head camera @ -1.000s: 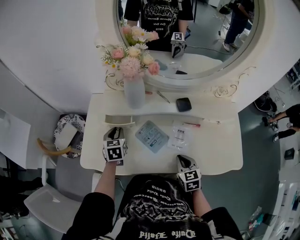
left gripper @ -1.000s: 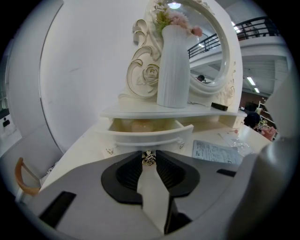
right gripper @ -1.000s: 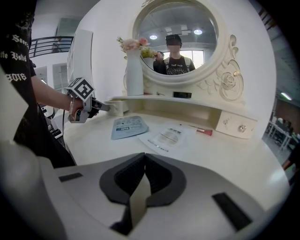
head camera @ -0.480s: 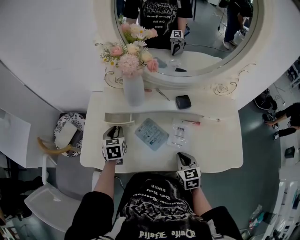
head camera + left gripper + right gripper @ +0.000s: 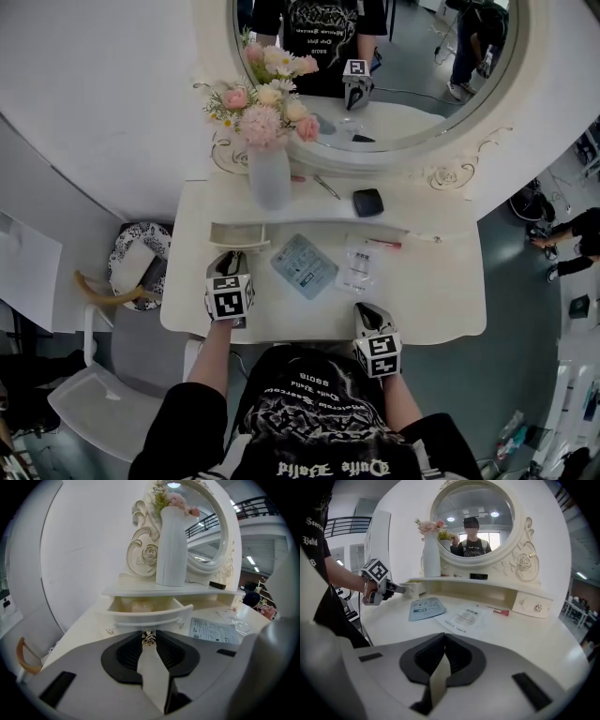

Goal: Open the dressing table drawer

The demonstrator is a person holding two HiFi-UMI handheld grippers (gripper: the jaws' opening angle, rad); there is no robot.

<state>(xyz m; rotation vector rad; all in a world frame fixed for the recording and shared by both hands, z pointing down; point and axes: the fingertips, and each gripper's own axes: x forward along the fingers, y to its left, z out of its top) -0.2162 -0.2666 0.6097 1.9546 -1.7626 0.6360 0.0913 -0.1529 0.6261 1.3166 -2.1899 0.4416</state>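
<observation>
Drawer [image 5: 145,612] on the left side of the dressing table stands pulled out from under the raised shelf [image 5: 168,591]. Its front is curved and its cavity is open to view, with something pale inside (too dim to tell what). Left gripper [image 5: 149,637] pinches the small metal knob [image 5: 149,640] at the middle of the drawer front, jaw tips pressed on either side of it.

Right gripper [image 5: 444,638] has its jaws pressed together with nothing between them. It sits at the near right edge of the counter [image 5: 441,300], well apart from the drawer.

On the shelf:
- white vase [image 5: 270,180] above the open drawer, holding pink and cream flowers [image 5: 267,108]
- black case [image 5: 367,202] further right

On the counter:
- blue-grey packet [image 5: 304,265] just right of the left gripper
- clear sachet [image 5: 361,266] beside the packet
- thin red-tipped stick [image 5: 386,245] near the shelf's foot

Second small drawer [image 5: 533,605] at the right end is closed. Oval mirror [image 5: 412,84] rises behind the shelf (it reflects the person and one marker cube).
</observation>
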